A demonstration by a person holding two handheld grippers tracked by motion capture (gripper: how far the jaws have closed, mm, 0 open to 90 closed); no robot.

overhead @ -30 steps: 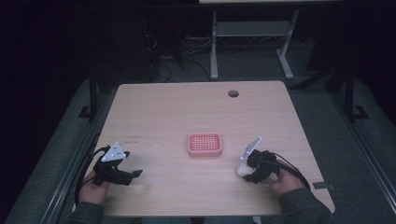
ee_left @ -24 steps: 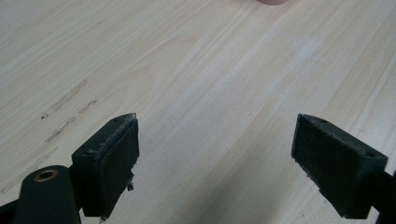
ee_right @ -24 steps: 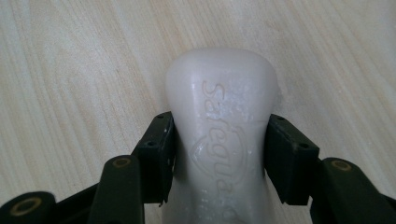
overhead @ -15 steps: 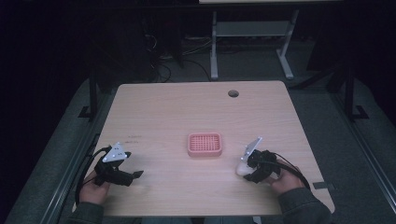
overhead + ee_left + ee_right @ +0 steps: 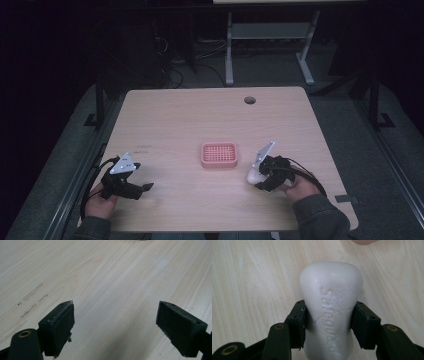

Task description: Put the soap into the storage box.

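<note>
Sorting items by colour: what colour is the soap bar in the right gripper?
White, the soap bar shows best in the right gripper view.

A white bar of soap (image 5: 331, 312) stamped "Safeguard" sits clamped between the right gripper's (image 5: 260, 177) jaws, near the table's (image 5: 200, 120) right front edge. A pink slotted soap dish (image 5: 219, 154) lies flat at mid-table, just left of the soap.

Pale matt wood-grain table (image 5: 200, 115), waxy smooth white soap (image 5: 331, 302), pink plastic tray (image 5: 218, 154)
</note>
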